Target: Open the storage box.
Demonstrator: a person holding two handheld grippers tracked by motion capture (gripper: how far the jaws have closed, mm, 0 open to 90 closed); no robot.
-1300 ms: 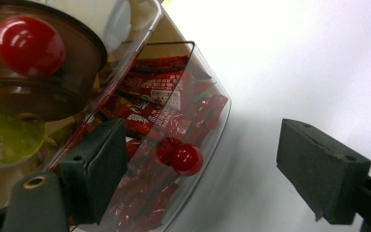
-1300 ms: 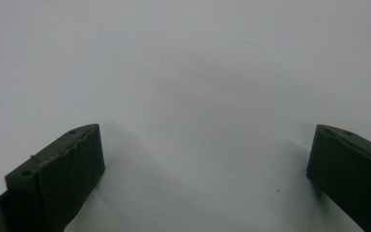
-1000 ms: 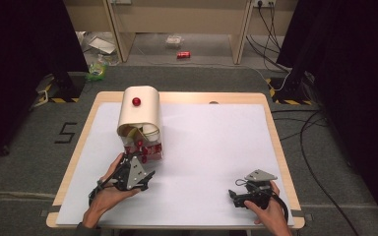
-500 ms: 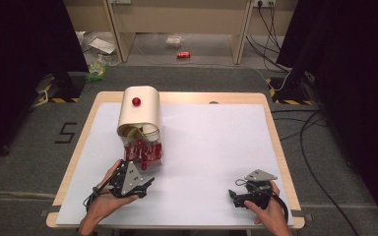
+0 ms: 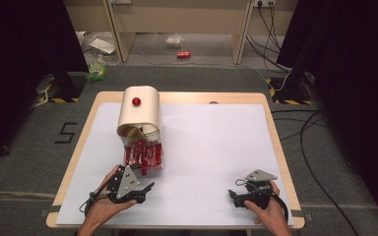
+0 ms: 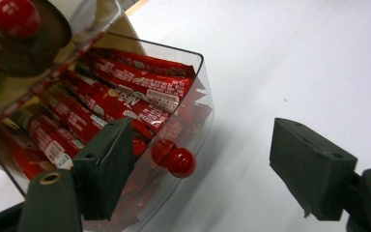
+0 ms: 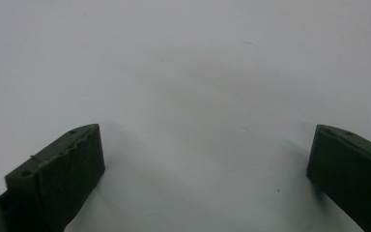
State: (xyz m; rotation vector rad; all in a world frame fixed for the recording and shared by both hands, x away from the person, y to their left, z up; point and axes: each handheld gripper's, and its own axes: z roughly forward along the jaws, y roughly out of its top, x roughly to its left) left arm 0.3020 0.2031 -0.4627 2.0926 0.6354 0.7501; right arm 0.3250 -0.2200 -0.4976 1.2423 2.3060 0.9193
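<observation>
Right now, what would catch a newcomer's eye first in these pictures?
The clear drawer packed with red snack packets, pulled out of the cream box on the table's left side. The left gripper sits just before it, jaws apart around the drawer's red knob, not pressing it. The right gripper rests open near the table's front right edge.

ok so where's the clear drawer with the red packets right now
In the high view the clear drawer sits pulled out below the cream box on the table's left side, just ahead of the left gripper.
</observation>
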